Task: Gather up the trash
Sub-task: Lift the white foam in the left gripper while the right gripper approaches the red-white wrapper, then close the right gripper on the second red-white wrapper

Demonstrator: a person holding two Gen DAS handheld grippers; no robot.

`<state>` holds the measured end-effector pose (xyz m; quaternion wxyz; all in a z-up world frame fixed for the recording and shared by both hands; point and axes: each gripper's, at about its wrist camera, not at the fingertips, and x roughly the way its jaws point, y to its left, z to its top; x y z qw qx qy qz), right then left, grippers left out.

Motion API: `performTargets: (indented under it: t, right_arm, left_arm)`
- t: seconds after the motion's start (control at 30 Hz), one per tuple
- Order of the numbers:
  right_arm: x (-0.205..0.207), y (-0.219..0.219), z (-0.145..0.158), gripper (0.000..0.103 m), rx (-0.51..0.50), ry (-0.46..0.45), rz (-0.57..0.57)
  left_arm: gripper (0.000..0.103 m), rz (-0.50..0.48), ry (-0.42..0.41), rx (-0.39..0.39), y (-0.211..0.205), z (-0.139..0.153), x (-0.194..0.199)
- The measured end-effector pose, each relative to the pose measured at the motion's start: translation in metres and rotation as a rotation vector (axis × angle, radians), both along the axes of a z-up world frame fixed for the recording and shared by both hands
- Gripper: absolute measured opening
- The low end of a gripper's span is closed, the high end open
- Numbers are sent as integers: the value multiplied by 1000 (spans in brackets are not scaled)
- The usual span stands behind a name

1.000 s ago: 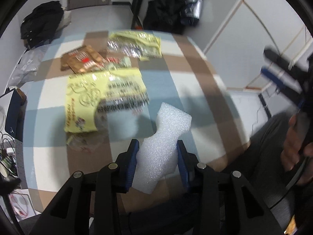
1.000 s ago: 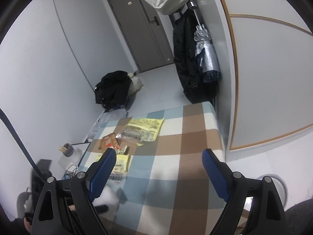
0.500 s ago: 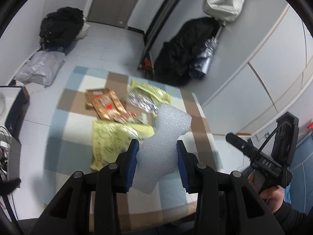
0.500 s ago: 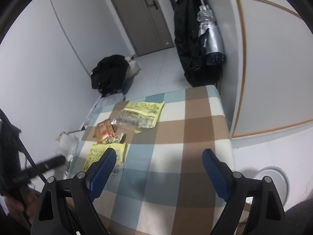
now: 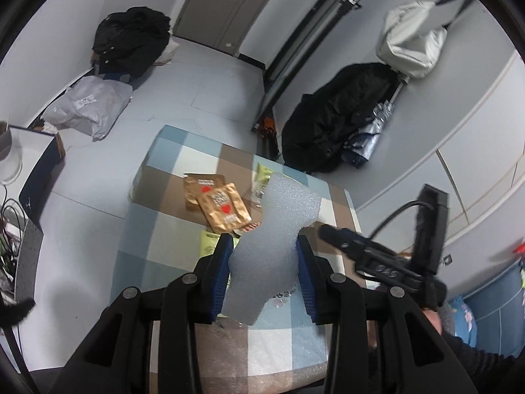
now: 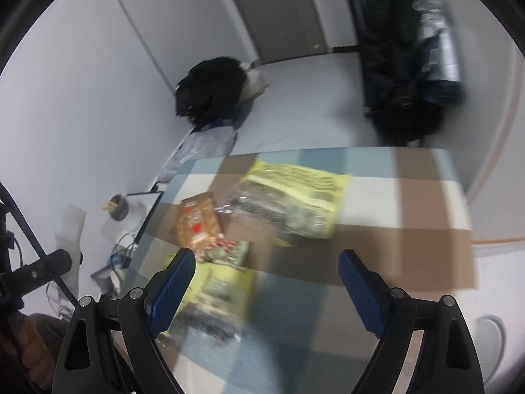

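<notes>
Several wrappers lay scattered on a checked blue, brown and white tablecloth (image 5: 154, 246) in a pale-walled room: two brown foil packets (image 5: 223, 208) printed with red hearts, a yellow bag (image 6: 295, 200) near the far edge, and a second yellow bag (image 6: 216, 298) nearer the camera, blurred in the right wrist view. Beyond the table stood a grey door (image 5: 226, 3), a heap of black clothing (image 5: 131, 44) on the floor beside a grey plastic bag (image 5: 88, 105), and dark coats (image 5: 338, 121) hanging under a pale bag (image 5: 413, 42). The left gripper (image 5: 264, 275) clamped a piece of white foam (image 5: 272, 246) between its blue pads, held above the table's near half. The right gripper (image 6: 265, 289) hung spread wide over the wrappers with nothing between its fingers, its jaws having just been closing slightly. Compared with a second earlier, the left gripper's view had pulled up from the tabletop to take in the floor and door, while the right gripper had dropped closer to the wrappers, which filled far more of its view.
</notes>
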<state>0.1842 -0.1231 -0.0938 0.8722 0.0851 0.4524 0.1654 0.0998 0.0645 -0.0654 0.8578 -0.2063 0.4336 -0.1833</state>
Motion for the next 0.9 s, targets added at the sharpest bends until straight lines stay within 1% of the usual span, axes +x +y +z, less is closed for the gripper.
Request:
performTargets:
  t: [0.07, 0.13, 0.27, 0.33, 0.4, 0.47, 0.5, 0.53, 0.63, 0.9]
  right_arm:
    - [10, 14, -11, 85, 2, 23, 26]
    - [16, 23, -20, 80, 0, 44, 44]
    - [26, 41, -38, 75, -11, 86, 85]
    - [29, 47, -44, 69, -20, 93, 98]
    - [31, 49, -47, 65, -30, 90, 101]
    - [32, 51, -49, 56, -41, 90, 104]
    - [32, 52, -50, 46, -54, 90, 106]
    - [32, 52, -51, 39, -65, 89, 108]
    - [32, 50, -53, 29, -79, 79, 111]
    - [26, 51, -52, 22, -87, 55, 125]
  left_arm:
    - [33, 10, 13, -12, 6, -3, 3]
    - [33, 12, 33, -23, 10, -7, 6]
    - [33, 30, 73, -65, 21, -14, 11]
    - [33, 39, 81, -73, 25, -15, 12]
    - [33, 43, 89, -77, 27, -16, 14]
    - [33, 45, 96, -79, 28, -17, 15]
    - [33, 46, 98, -81, 28, -17, 15]
    - [33, 46, 100, -83, 28, -18, 15]
    - [33, 45, 100, -86, 28, -17, 15]
    - [33, 53, 97, -71, 29, -17, 14]
